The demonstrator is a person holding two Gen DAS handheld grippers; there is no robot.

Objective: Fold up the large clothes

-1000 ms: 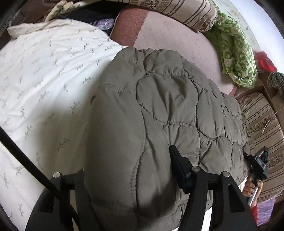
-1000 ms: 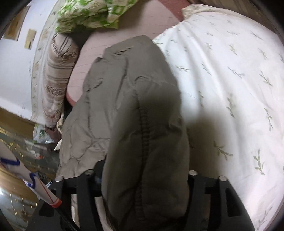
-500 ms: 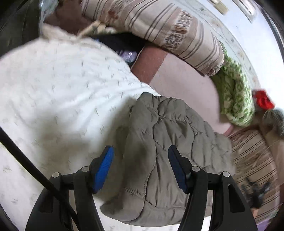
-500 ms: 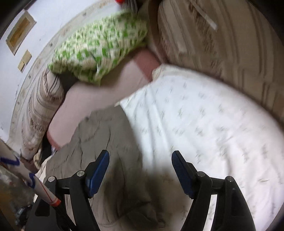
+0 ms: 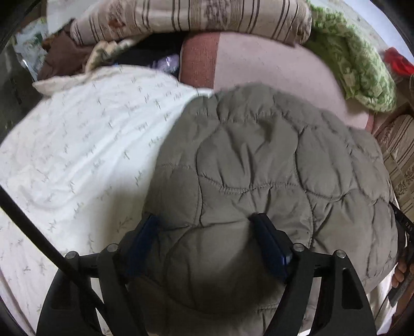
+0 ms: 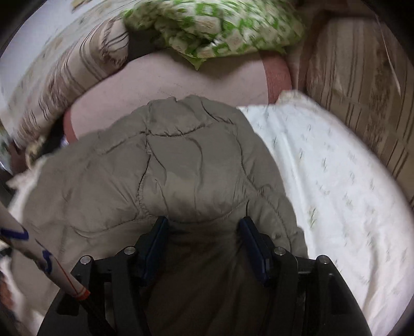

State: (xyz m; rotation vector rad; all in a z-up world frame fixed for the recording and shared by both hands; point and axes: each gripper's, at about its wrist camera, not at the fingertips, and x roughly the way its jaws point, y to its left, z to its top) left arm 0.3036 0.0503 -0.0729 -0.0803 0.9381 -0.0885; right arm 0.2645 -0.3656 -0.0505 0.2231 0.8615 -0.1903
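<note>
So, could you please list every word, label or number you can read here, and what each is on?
White letters on the black part at the right edge: too small to read.
Blue marks on the white tube: cut off, unreadable.
Jacket and sheet: no text.

The left tongs point(image 5: 207, 237) are opening, a bulge of the olive quilted jacket point(image 5: 271, 160) between their pads. The jacket lies on a white leaf-print quilt point(image 5: 77, 144). Striped bedding point(image 5: 191, 18) lies far.

only tiny white letters on a black strap point(image 5: 405, 224) at the right edge of the left view; too small to read.
</note>
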